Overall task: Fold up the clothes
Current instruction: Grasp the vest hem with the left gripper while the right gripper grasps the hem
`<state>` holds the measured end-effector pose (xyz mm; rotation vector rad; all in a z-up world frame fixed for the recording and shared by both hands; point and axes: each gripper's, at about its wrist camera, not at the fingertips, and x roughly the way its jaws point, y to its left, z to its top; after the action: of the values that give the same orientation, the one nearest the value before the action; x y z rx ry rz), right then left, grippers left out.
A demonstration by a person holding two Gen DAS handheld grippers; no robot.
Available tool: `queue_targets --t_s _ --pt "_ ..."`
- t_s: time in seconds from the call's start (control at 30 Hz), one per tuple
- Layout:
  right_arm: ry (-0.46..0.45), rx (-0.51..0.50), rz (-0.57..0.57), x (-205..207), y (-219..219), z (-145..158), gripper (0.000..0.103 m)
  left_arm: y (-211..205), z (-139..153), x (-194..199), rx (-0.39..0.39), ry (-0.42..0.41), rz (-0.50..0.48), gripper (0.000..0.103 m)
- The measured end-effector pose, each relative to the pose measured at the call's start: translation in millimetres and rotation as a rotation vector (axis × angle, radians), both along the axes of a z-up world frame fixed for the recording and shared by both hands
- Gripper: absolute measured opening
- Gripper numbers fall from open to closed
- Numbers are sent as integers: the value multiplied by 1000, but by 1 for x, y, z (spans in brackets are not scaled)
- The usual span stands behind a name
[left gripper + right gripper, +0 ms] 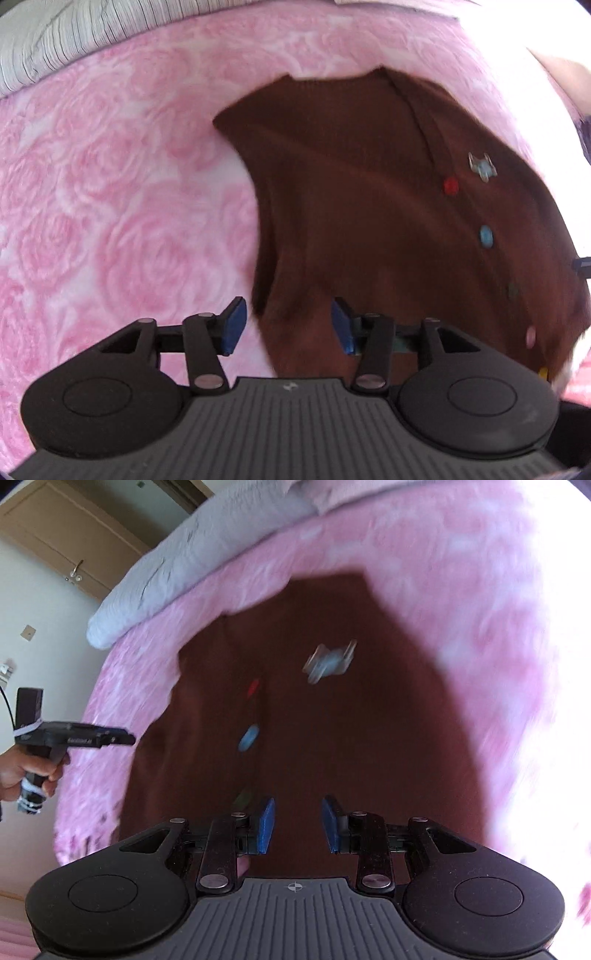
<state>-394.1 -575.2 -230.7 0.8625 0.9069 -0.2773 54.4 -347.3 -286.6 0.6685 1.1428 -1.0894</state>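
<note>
Blue-padded fingers of the left gripper [286, 326] stand wide apart at six o'clock in the left wrist view, with nothing between them; the near hem of the brown cardigan [369, 206] lies below the gap, its edge running past the right-hand pad. That cardigan is spread flat on the pink rose-patterned blanket [110, 206], reaching from six o'clock up toward one o'clock, its front placket carrying a red button [450, 185], a blue button [486, 236] and a small silvery patch [481, 167] at about two o'clock. A striped grey pillow [55, 40] sits at eleven o'clock.

From the right wrist view, the right gripper [297, 825] is likewise parted and empty, poised over the cardigan's lower part. This view is motion-blurred. At nine o'clock a hand [22, 775] wraps the pistol handle of the other tool, held level with its nose pointing toward the cardigan's side edge. A wooden door [74, 535] shows at eleven o'clock.
</note>
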Motion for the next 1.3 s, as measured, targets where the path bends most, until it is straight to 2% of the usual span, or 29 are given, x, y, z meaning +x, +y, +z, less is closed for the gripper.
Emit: queue_targets --t_s 0.07,0.2,0.27,0.37,0.43,0.47,0.53,0.73,0.83,0.93,0.97,1.0,1.03,1.07,1.1,1.13,1.23,1.3 --pt "16 30 -44 -3 31 -4 32 5 -6 6 -17 14 -60 46" --pt "50 65 -220 -6 99 -10 33 3 -17 17 -72 65 -185 45" --pt "60 102 -308 -6 133 -15 38 2 -22 22 -100 91 -247 45" --pt "66 160 -352 2 179 -21 45 -1 -29 26 -109 122 -330 38" --pt "62 200 -371 7 208 -25 45 -3 -30 24 -104 131 -372 33" --pt "47 221 -371 10 218 -27 45 -4 -30 23 -102 135 -392 23" --pt "19 262 -376 15 239 -35 45 -4 -28 20 -100 128 -426 21" --pt "-98 312 -460 34 274 -56 45 0 -22 16 -83 120 -470 22" --pt "-159 333 -505 44 290 -67 45 2 -23 19 -81 115 -491 27" --pt "-198 326 -558 47 301 -71 45 1 -29 21 -78 137 -513 26" --pt "-205 323 -577 48 302 -72 45 -1 -31 21 -74 144 -524 22" --pt "-206 322 -597 49 303 -74 44 -1 -31 22 -73 147 -535 8" --pt "-201 323 -617 49 303 -76 38 0 -31 23 -72 149 -545 6" --pt "-189 325 -637 47 303 -76 13 1 -30 24 -72 152 -555 5" --pt "-177 327 -658 45 302 -76 7 4 -26 26 -76 159 -559 4" --pt "-175 332 -678 42 303 -74 3 10 -18 29 -87 165 -561 4" --pt "-194 329 -683 38 314 -54 3 32 -3 49 -105 140 -559 0" --pt "-176 311 -664 44 321 -50 3 40 -11 66 -91 146 -520 0"
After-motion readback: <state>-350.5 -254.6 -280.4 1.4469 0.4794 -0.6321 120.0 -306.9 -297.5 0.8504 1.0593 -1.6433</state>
